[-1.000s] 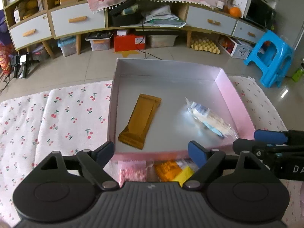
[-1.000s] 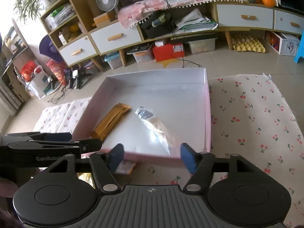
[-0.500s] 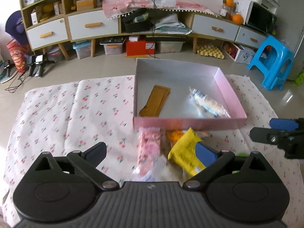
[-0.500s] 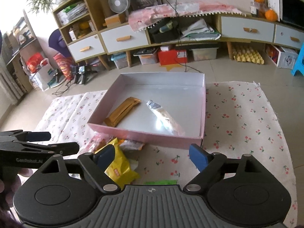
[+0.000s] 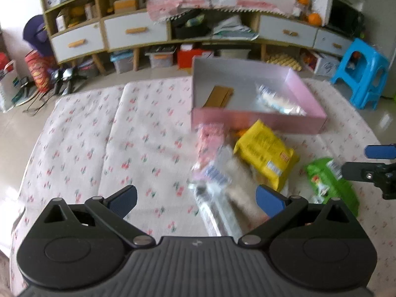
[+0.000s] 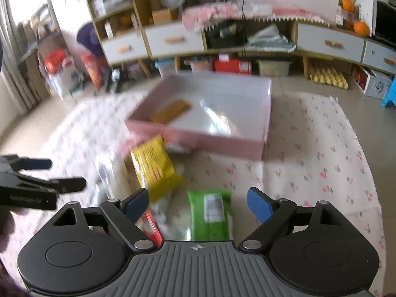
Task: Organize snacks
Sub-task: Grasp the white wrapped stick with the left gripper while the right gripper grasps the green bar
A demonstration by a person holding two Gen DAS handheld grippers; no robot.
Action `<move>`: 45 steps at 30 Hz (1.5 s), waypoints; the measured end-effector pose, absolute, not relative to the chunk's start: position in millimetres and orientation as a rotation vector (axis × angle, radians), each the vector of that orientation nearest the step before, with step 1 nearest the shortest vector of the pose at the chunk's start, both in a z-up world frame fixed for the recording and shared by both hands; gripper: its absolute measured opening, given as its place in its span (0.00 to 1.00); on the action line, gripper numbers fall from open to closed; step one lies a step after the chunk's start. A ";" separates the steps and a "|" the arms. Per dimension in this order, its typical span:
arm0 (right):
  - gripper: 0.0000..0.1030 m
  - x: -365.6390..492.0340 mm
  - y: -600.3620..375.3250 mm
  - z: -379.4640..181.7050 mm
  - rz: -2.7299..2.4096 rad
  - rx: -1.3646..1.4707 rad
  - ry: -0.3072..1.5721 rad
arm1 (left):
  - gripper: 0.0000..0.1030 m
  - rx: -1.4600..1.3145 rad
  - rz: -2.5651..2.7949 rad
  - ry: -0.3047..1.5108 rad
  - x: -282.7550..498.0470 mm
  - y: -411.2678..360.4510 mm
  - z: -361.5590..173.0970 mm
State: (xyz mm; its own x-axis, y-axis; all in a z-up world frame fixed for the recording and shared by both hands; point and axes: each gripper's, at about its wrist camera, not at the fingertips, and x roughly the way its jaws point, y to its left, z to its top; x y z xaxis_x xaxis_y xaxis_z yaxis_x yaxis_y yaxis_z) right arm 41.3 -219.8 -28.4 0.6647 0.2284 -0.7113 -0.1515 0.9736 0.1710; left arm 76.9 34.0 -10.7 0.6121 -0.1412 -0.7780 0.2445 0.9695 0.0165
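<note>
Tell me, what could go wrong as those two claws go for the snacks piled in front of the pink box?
1. The packets overlap: the yellow bag lies on clear wrappers, so a claw might pinch two at once or drag a neighbour along.
2. The left claw and right claw, both open, are close together over the same heap and could bump.
3. The green packet lies flat, so it may slip out of the fingers.

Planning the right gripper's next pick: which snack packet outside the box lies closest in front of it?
The green packet, lying on the cloth right between the right gripper fingers. The yellow packet sits farther off, nearer the pink box.
</note>
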 end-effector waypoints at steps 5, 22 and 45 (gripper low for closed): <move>0.86 30.9 -222.5 -42.7 0.219 0.028 0.857 | 0.99 0.154 -0.216 0.915 62.5 36.9 -25.8; 0.86 33.4 -223.9 -76.7 0.150 0.031 1.067 | 0.90 0.055 -0.217 1.016 56.2 28.9 -48.8; 0.83 50.9 -225.9 -81.5 0.096 0.145 1.061 | 0.54 0.026 -0.182 1.028 62.2 20.7 -55.3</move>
